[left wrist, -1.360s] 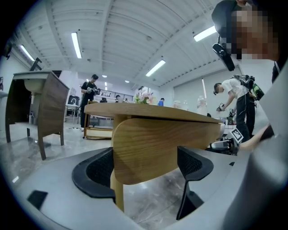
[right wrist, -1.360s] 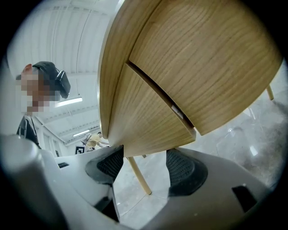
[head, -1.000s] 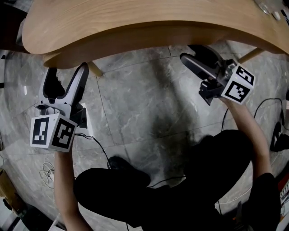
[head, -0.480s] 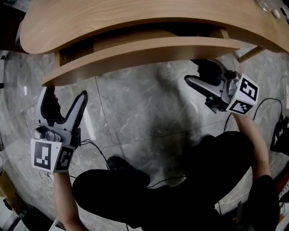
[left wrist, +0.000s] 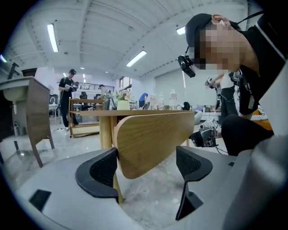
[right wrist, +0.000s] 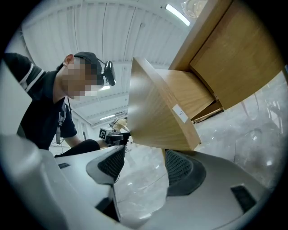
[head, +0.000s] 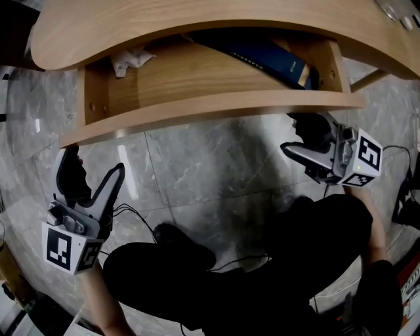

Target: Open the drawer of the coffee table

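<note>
At 12 o'clock the smooth, curved-front wooden drawer stands open under the rounded bench, holding a dark blue book and a crumpled white wad, while the left gripper at 8 o'clock and the right gripper at 3 o'clock both gape, clamping nothing.

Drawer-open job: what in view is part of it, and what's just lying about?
Job:
- light wooden coffee table drawer, pulled out
- left claw, open
- right claw, open

Lying about:
- dark blue book, in the drawer
- crumpled white wad, in the drawer
- black cable on the grey floor
</note>
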Demonstrator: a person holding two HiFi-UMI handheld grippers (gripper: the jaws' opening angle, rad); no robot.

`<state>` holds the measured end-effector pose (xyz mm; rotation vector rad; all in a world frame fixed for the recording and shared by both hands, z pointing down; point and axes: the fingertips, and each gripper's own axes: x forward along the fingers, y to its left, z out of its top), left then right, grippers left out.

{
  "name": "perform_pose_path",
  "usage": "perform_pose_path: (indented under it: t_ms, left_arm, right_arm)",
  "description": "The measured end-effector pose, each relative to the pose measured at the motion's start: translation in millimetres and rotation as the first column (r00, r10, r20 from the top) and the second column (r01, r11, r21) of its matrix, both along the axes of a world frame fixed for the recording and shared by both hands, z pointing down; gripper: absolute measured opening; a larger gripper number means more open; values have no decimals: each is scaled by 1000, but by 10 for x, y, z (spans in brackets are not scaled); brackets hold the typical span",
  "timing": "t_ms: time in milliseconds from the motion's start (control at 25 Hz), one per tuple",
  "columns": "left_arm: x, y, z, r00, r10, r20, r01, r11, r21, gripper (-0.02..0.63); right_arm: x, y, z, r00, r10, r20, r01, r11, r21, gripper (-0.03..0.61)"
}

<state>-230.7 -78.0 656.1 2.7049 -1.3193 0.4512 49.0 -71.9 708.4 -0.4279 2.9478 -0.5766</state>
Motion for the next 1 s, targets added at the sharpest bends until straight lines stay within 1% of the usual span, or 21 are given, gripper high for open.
perform_pose_path:
  t_ms: [80, 160, 280, 400, 520, 640, 760, 840, 1000]
  left_arm:
    - [-16, 111, 12, 1000, 4, 5, -4, 1000, -11, 422]
    - [-35, 110, 10, 1000, 5, 4, -5, 1000, -30, 402]
    - [-59, 80, -4, 1000, 16, -1, -16, 999, -47, 393]
    - [-45, 227, 16, 999, 23, -26, -25, 998, -54, 389]
    - [-18, 374, 7, 998, -13, -65, 9, 998, -64, 367]
    - [-50, 365, 15, 999, -37, -30, 34, 996, -84, 354]
    - [-26, 348, 34, 999, -42, -8, 41, 994, -99, 350]
    - [-26, 338, 33, 999, -54, -3, 54, 994, -99, 345]
    - [-59, 325, 85, 997, -78, 30, 80, 992, -97, 333]
  right_arm:
    - [2, 100, 11, 1000, -15, -4, 15, 1000, 1, 267]
    - [6, 96, 20, 999, -31, -8, 31, 999, -10, 267]
    - [9, 66, 16, 999, -45, -17, 44, 999, -23, 267]
    - [18, 192, 58, 999, -47, -19, 46, 999, -11, 267]
    - [-5, 396, 46, 998, -62, -7, 62, 998, -2, 267]
    - [-57, 416, -20, 996, -88, 8, 88, 996, -32, 267]
    - [-15, 413, 66, 995, -93, -25, 92, 995, -33, 267]
    - [11, 414, 100, 996, -91, -27, 90, 995, -34, 267]
    - [15, 396, 125, 996, -84, -32, 82, 996, -47, 267]
